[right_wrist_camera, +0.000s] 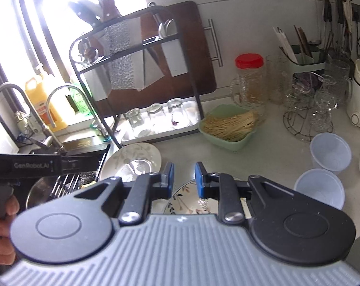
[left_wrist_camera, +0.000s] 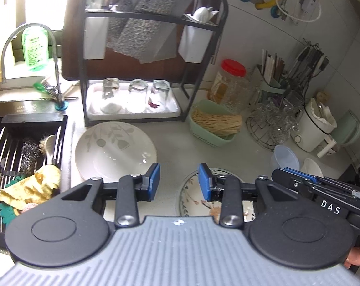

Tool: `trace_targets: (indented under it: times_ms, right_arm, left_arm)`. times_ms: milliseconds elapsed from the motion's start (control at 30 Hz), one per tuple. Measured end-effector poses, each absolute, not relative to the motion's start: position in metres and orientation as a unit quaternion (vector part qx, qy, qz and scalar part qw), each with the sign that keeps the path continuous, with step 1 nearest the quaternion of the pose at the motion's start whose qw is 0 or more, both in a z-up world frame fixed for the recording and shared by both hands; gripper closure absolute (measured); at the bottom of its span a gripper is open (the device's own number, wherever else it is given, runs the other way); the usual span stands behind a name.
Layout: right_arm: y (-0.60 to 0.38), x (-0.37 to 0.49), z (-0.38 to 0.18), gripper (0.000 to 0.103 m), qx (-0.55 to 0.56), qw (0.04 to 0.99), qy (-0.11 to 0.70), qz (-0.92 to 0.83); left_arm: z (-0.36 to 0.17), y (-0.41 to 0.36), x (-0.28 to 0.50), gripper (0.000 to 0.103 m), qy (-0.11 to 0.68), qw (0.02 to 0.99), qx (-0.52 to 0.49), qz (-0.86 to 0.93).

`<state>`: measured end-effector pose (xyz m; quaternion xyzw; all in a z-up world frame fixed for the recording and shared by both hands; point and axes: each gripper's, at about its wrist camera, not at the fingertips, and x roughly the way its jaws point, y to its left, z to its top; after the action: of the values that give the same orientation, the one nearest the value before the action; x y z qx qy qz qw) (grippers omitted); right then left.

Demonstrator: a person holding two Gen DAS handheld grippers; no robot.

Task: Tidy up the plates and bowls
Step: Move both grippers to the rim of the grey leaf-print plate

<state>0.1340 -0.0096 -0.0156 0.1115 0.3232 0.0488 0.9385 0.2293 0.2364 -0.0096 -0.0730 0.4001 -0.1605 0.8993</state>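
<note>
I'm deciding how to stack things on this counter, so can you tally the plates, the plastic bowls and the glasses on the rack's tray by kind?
Plates: 2, a leaf-pattern plate and a floral plate
Translucent plastic bowls: 2, far bowl and near bowl
Upturned glasses on the rack's tray: 3
Total: 7

My left hand-held gripper [left_wrist_camera: 179,181]: black linkage arms, blue pads [left_wrist_camera: 205,182], silver pivot screws, grey ribbed base. My right hand-held gripper [right_wrist_camera: 184,178] same build; white "DAS", "GenRoboLAI" lettering on bodies.
</note>
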Motion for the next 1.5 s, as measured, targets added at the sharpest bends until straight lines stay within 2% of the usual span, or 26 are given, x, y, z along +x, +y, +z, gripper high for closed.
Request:
trace_targets:
  times_ms: [333,667,833,933,1267,1333,1400,1500]
  right_arm:
    - [0.027,0.150,-0.016,0.080,0.087,0.936,0.327,0.097]
    - [0.064,0.158,-0.020,0.080,0.069,0.924,0.347,0.147]
    - [0.071,0.166,-0.027,0.080,0.074,0.918,0.362,0.145]
    - [0.073,0.172,-0.032,0.080,0.077,0.915,0.371,0.141]
    - [0.069,0.206,-0.053,0.079,0.072,0.909,0.394,0.113]
    - [0.068,0.215,-0.059,0.067,0.072,0.909,0.395,0.110]
    - [0.066,0.223,-0.064,0.043,0.074,0.911,0.391,0.103]
    - [0.061,0.237,-0.074,0.040,0.091,0.908,0.396,0.098]
  left_arm:
    - [-0.015,0.283,0.214,0.062,0.399,0.905,-0.095,-0.115]
    - [-0.019,0.324,0.195,0.056,0.388,0.910,-0.121,-0.078]
    - [-0.028,0.332,0.201,0.050,0.391,0.910,-0.119,-0.069]
    - [-0.035,0.335,0.209,0.042,0.392,0.909,-0.117,-0.071]
    - [-0.071,0.341,0.266,0.035,0.419,0.897,-0.117,-0.075]
    - [-0.081,0.342,0.280,0.034,0.429,0.893,-0.118,-0.076]
    - [-0.092,0.342,0.294,0.033,0.437,0.888,-0.116,-0.077]
    - [-0.108,0.343,0.313,0.033,0.450,0.883,-0.110,-0.075]
